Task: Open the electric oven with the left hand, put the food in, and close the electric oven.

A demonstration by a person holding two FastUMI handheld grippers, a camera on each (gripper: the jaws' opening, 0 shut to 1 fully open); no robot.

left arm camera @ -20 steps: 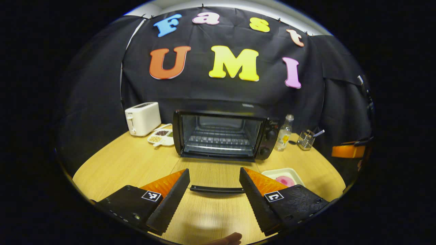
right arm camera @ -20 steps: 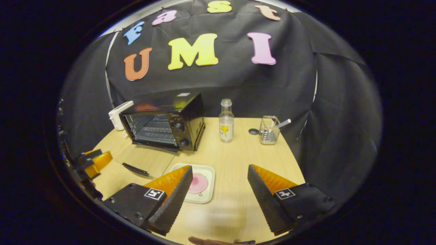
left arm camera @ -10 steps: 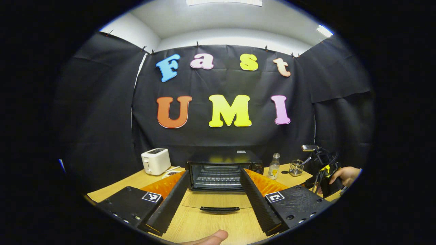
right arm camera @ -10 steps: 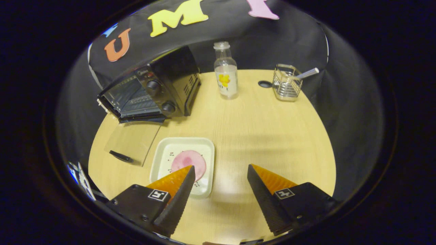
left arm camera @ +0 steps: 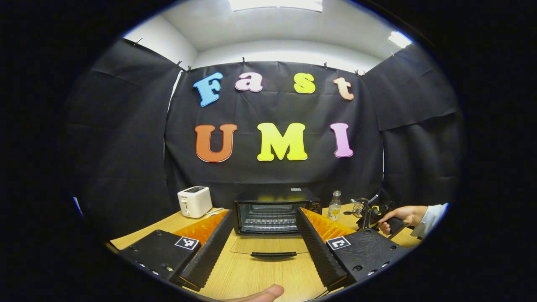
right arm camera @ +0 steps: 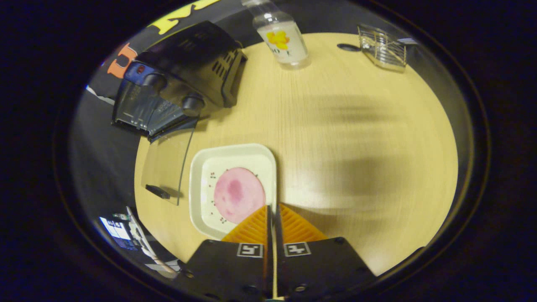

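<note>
White plastic, the shallow square tray [right arm camera: 197,197], is nipped at its right rim by the right tongs [right arm camera: 272,209]; the fingers are pressed nearly together with the thin rim between them. On the tray lies the food, a flat round pink slice [right arm camera: 239,195], near the middle and just left of the fingertips. Left tongs [left arm camera: 264,228] are spread wide, holding nothing, hovering back from the oven over the pale wooden bench [right arm camera: 344,126].

Beyond the tray, to its left in the right gripper view, the clear glass oven door with its black bar handle [right arm camera: 158,191] lies folded down flat on the bench. Behind it stands the black electric oven [right arm camera: 184,79], cavity open, wire rack visible in the left gripper view [left arm camera: 270,220].

Judgement: door step done; step in hand is carrying the tray in. The grip is on one edge only, so the tray will likely sag away from the tongs. Lift level and slowly, keep the slice from sliding, clear the lowered door, then enter square onto the rack.

Farther off: clear bottle with yellow label [right arm camera: 281,37], wire mesh holder [right arm camera: 382,42], white toaster [left arm camera: 194,201].
</note>
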